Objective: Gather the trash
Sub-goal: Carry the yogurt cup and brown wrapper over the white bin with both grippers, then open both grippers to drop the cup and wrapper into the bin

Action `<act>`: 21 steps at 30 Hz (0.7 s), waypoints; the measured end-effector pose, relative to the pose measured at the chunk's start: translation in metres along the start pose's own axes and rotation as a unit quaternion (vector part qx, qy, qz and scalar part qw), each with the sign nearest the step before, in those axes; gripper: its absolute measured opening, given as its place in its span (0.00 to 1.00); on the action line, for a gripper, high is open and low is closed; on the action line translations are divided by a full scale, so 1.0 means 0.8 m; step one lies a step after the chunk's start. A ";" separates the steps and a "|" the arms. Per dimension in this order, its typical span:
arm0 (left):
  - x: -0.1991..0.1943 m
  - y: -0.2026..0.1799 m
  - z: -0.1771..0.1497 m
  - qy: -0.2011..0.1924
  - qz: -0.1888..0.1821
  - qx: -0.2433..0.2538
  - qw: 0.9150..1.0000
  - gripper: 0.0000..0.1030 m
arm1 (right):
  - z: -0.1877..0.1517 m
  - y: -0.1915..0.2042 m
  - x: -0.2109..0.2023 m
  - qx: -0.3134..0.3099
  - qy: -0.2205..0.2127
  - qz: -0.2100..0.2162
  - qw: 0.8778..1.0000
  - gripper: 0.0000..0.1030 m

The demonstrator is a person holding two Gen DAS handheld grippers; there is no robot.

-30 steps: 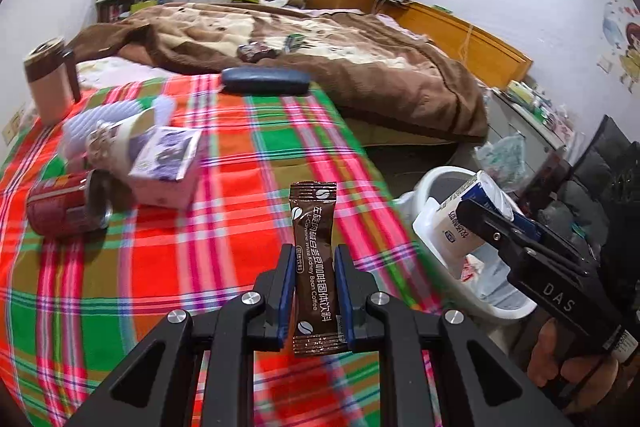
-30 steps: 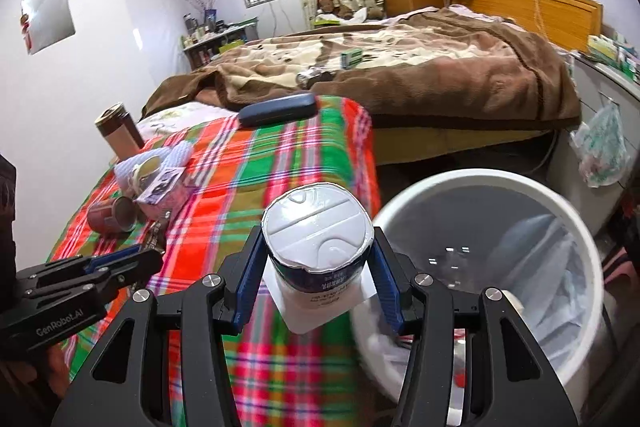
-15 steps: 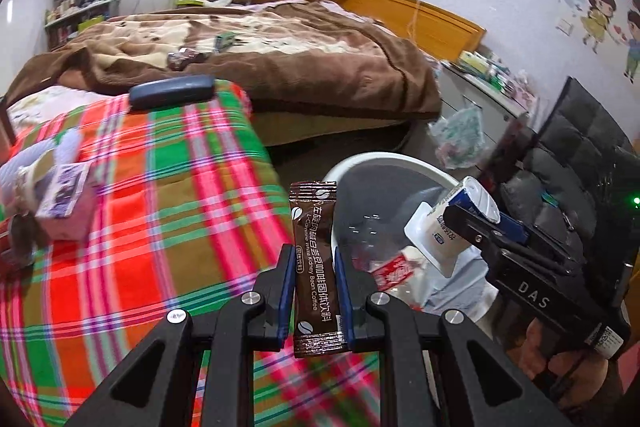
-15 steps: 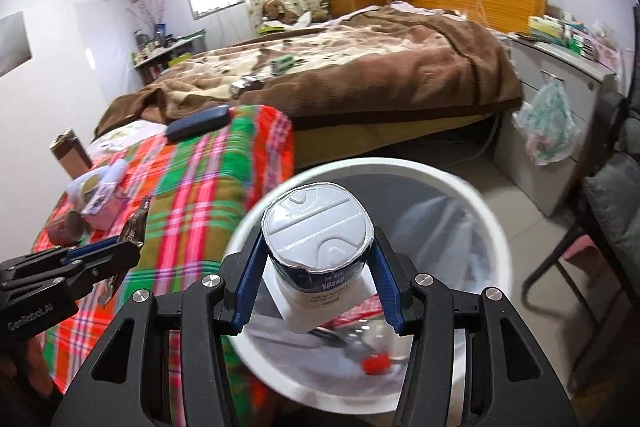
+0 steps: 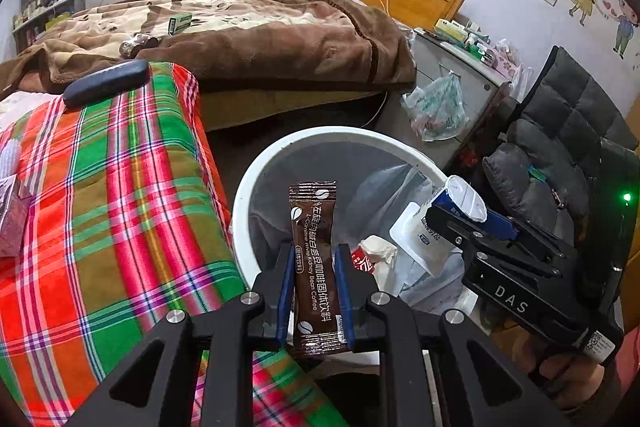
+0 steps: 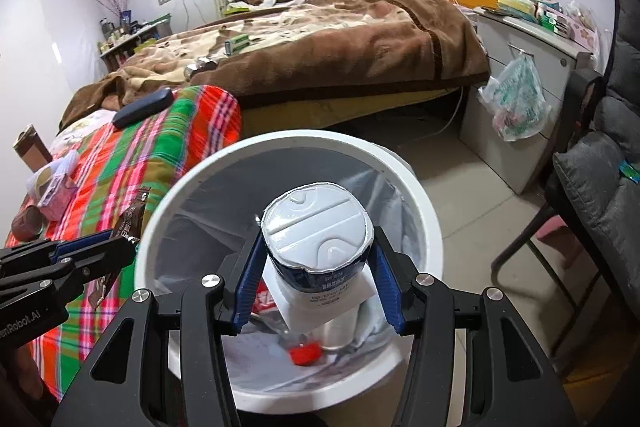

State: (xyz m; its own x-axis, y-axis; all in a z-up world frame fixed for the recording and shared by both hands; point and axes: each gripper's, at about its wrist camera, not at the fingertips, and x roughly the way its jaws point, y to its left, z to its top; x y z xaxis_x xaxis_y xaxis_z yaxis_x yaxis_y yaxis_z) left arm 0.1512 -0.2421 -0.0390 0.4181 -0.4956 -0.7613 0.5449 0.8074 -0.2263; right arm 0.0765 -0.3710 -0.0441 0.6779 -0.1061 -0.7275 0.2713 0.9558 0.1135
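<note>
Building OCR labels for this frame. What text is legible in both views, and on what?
"L-Carnitine White Kidney Bean Coffee": brown sachet in the left gripper; its Chinese lines are too uncertain to quote.
"DAS": right gripper body.
"enRobot.AI", start cut off by the frame: left gripper body, right view.
White cup label: too small.
Red wrapper in the bin: unreadable.

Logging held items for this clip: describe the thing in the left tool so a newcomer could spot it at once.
Find the white bin beside the plaid-covered bed. Over its near rim, the left tool is shut on a coffee sachet. It is slim, flat and dark brown with white lettering, unlike the round white-lidded cup nearby.
</note>
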 end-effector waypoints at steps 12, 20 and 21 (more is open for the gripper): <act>0.002 0.000 -0.001 0.000 -0.003 -0.001 1.000 0.42 | -0.004 -0.008 -0.001 0.005 0.008 -0.012 1.000 0.62; -0.017 0.009 -0.008 -0.011 0.009 -0.011 1.000 0.42 | -0.005 -0.003 -0.012 0.008 -0.004 -0.008 1.000 0.62; -0.020 0.011 -0.008 -0.014 0.011 -0.012 1.000 0.42 | -0.005 -0.003 -0.015 0.009 -0.007 -0.008 1.000 0.62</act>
State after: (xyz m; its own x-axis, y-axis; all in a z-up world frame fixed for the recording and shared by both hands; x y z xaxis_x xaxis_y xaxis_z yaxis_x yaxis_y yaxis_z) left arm 0.1443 -0.2247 -0.0326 0.4502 -0.4854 -0.7495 0.5179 0.8257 -0.2236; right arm 0.0646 -0.3708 -0.0381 0.6835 -0.1248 -0.7192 0.2939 0.9489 0.1146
